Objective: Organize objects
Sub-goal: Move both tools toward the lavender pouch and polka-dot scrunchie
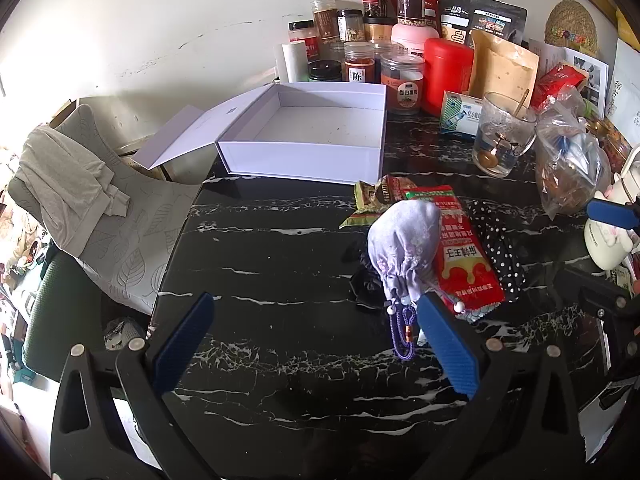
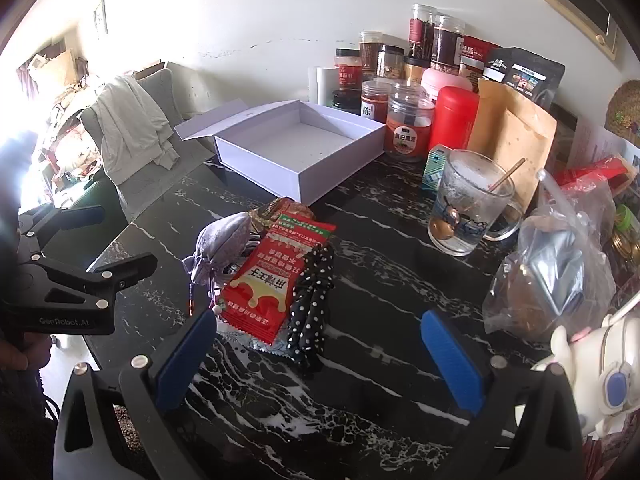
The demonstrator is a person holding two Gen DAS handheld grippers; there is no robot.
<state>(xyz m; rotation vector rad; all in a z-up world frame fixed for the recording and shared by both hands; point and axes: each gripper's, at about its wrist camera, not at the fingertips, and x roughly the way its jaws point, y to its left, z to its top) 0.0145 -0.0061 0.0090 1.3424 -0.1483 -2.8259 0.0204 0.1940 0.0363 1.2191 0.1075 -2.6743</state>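
An open white box [image 1: 312, 136] [image 2: 304, 152] sits empty at the back of the black marble table [image 1: 280, 264] [image 2: 380, 280]. In front of it lies a small pile: a lilac drawstring pouch [image 1: 404, 248] [image 2: 224, 244], a red snack packet [image 1: 464, 252] [image 2: 272, 280], a black polka-dot cloth [image 1: 496, 244] [image 2: 312, 308] and a brown-green wrapper [image 1: 376, 196] [image 2: 268, 212]. My left gripper [image 1: 316, 312] hangs open just short of the pile, its right finger beside the pouch cords. My right gripper [image 2: 316, 328] is open too, with the packet's and cloth's near ends between its fingers, untouched.
Jars [image 1: 400, 84] [image 2: 408, 128], a red canister [image 1: 448, 72] [image 2: 456, 116] and pouches line the back wall. A glass mug with a spoon [image 1: 500, 136] [image 2: 468, 208], a clear plastic bag [image 1: 568, 168] [image 2: 552, 272] and a white figurine [image 2: 600, 368] stand at right. A chair with clothing [image 1: 80, 188] [image 2: 132, 128] stands left.
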